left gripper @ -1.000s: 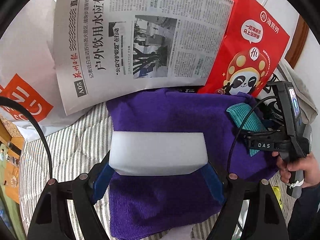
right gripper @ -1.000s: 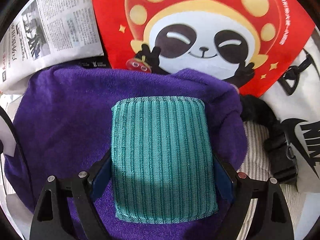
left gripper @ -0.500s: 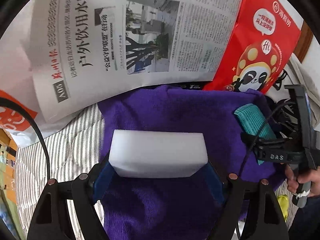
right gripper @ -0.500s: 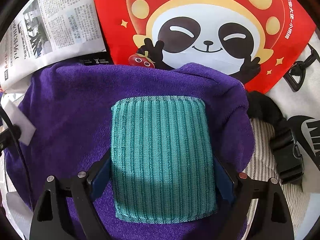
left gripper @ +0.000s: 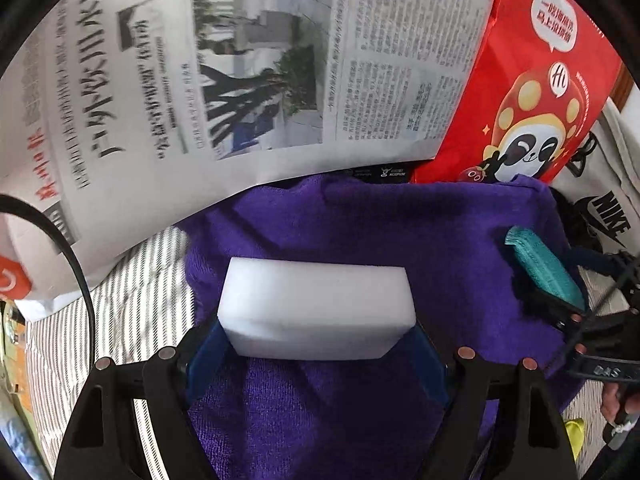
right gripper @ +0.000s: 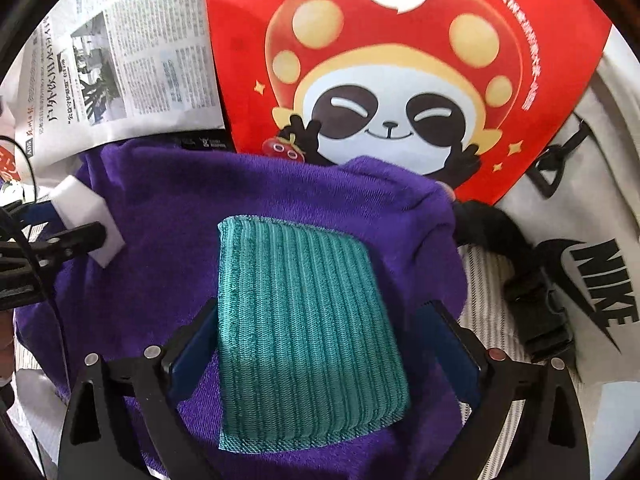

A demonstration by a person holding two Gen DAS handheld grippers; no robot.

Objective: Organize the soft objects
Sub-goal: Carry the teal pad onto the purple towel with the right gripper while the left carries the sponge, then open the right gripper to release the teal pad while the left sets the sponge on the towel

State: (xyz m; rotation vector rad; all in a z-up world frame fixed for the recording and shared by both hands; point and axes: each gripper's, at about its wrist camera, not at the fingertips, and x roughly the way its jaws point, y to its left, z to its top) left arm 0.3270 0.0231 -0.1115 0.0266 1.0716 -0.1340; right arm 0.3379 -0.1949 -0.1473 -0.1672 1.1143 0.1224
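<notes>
Jaws opening — teal pad (right gripper: pixel 304 328) loose between.

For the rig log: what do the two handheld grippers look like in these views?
Both the left gripper and the right gripper have black triangular cut-out finger frames, blue pads and round metal screw heads. A black cable loops past the left one. The right gripper's body carries white "DAS" lettering.

"Hi" on red bag (right gripper: pixel 400 60); "NIKE" on white bag (right gripper: pixel 600 280).

Newspaper (left gripper: pixel 256 72), red bag (right gripper: pixel 400 80) (panda print)
</notes>
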